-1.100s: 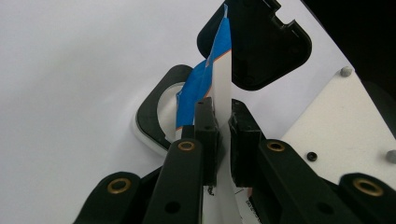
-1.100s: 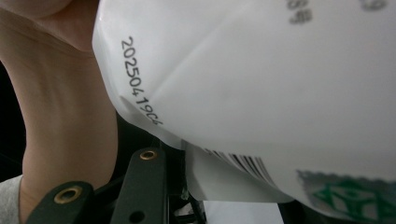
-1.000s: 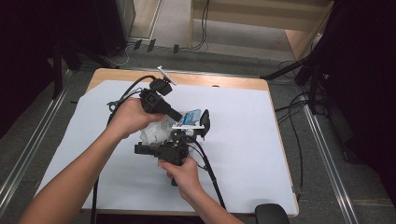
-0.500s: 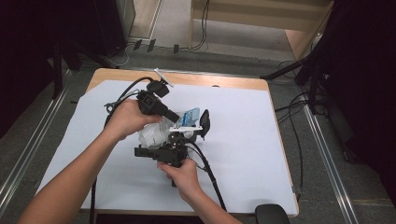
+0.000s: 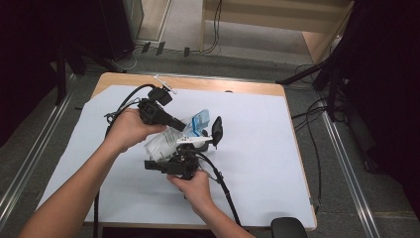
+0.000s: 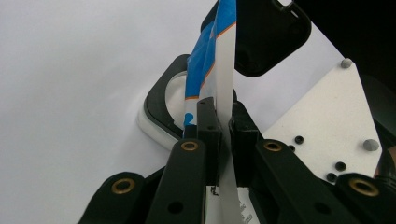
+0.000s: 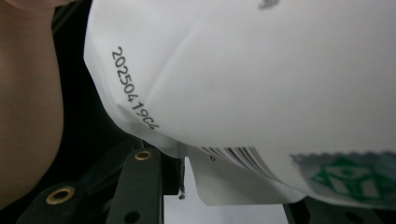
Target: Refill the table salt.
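A white plastic packet [image 5: 159, 145] with a blue-printed top end [image 5: 200, 119] is held up over the middle of the table between both grippers. My left gripper [image 5: 185, 128] comes in from the left, its jaws shut on the packet's thin flat top edge [image 6: 225, 60]; in the left gripper view the pads [image 6: 208, 126] pinch that edge. My right gripper [image 5: 190, 148] sits below and in front, with its pale three-cornered plate [image 6: 327, 116] showing. The packet's body [image 7: 261, 79], with a printed date code and barcode, bulges between my right gripper's [image 7: 224, 191] wide-set jaws.
A white sheet [image 5: 257, 148] covers the wooden table [image 5: 233, 88]. Black cables [image 5: 223, 191] trail from both grippers toward the front edge. A small clear item [image 5: 163, 82] lies at the far edge. A black round object [image 5: 288, 228] sits at the front right corner.
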{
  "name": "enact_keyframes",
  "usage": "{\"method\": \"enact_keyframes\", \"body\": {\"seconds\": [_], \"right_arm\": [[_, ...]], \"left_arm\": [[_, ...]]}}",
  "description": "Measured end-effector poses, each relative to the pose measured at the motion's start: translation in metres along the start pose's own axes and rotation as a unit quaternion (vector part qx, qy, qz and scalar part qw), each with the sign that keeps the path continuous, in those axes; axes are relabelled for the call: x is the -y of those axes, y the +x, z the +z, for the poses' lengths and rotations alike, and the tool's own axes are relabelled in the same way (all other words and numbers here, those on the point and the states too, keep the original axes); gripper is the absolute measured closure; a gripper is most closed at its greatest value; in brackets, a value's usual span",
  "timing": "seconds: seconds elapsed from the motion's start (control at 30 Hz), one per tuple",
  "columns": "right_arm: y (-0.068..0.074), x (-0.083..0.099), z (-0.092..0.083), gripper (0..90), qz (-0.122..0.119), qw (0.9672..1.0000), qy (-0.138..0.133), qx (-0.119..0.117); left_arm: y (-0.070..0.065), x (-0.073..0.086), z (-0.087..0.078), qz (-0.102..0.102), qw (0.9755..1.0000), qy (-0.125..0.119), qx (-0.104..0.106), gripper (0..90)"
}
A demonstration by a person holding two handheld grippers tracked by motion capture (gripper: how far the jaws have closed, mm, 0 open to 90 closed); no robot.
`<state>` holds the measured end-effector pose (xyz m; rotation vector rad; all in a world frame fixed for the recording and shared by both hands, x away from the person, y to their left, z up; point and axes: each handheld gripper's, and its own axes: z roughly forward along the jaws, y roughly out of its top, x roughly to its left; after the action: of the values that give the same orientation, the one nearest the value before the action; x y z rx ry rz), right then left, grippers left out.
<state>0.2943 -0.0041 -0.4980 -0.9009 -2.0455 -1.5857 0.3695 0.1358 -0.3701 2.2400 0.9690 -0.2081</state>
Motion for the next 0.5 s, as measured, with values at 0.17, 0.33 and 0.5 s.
{"method": "enact_keyframes", "body": {"seconds": [0.17,0.33,0.5], "right_arm": [[-0.001,0.002,0.001,61.2,-0.011,0.9997,0.007,0.018],[-0.002,0.005,0.0,61.2,-0.024,0.9989,0.008,0.039],[-0.003,0.009,0.0,61.2,-0.029,0.9984,0.007,0.048]], "left_arm": [[0.0,0.01,-0.006,0.018,0.9995,-0.023,0.008,86.8],[0.003,0.018,-0.009,0.02,0.9989,-0.039,0.017,86.7],[0.007,0.023,-0.011,0.021,0.9983,-0.047,0.025,86.9]]}}
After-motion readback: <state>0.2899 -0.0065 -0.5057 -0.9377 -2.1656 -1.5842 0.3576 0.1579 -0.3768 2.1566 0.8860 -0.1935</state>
